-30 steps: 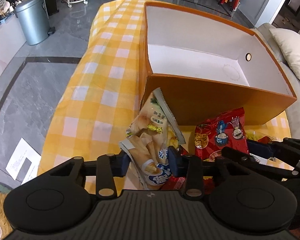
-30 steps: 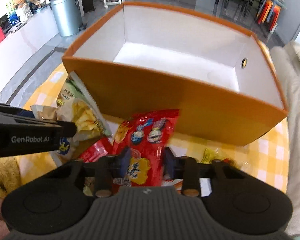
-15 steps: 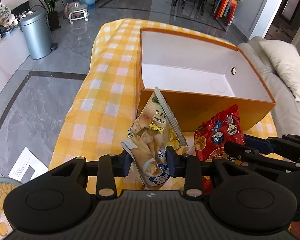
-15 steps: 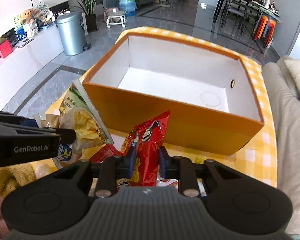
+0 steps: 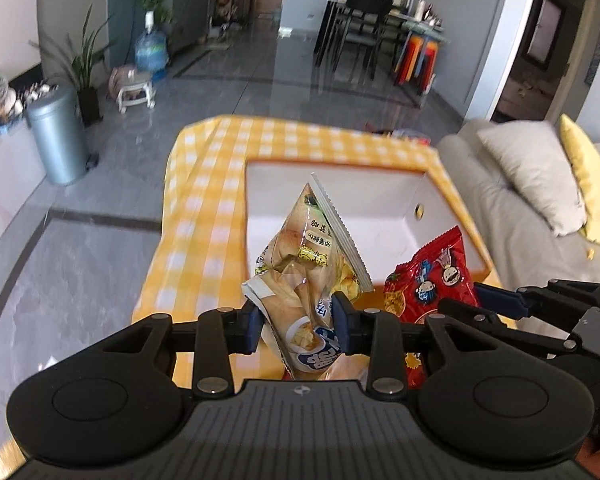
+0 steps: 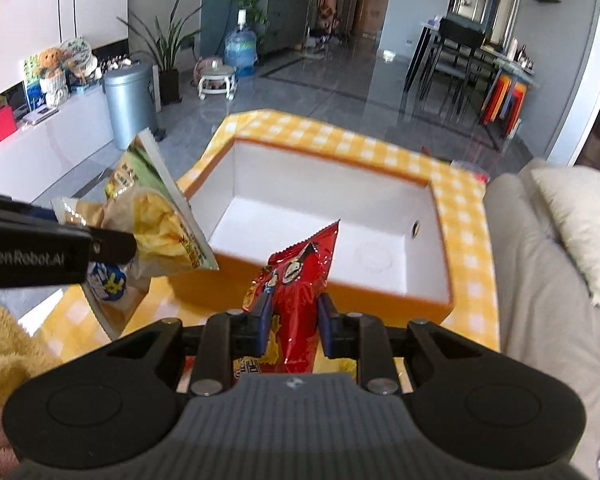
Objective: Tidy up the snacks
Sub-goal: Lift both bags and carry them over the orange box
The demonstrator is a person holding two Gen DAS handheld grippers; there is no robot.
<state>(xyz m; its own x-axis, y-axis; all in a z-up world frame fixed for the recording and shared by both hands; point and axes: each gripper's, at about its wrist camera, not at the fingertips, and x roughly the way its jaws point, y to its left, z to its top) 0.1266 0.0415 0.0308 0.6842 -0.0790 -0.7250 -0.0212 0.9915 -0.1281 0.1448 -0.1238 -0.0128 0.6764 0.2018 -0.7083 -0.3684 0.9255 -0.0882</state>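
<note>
You are now holding both snacks lifted clear of the counter [image 6: 466,264], left gripper [image 5: 298,326] fingers clamping the yellow chip bag [image 5: 314,276], right gripper [image 6: 294,326] fingers clamping the red snack bag [image 6: 300,280], both nearing the empty orange box [image 6: 332,216].

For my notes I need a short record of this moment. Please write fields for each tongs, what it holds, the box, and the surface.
left tongs: shut on the yellow chip bag, lifted
right tongs: shut on the red snack bag, lifted
orange box: open, white inside, no snack visible in it
surface: yellow checked tablecloth under the box
box neighbour: grey sofa beside the table
</note>
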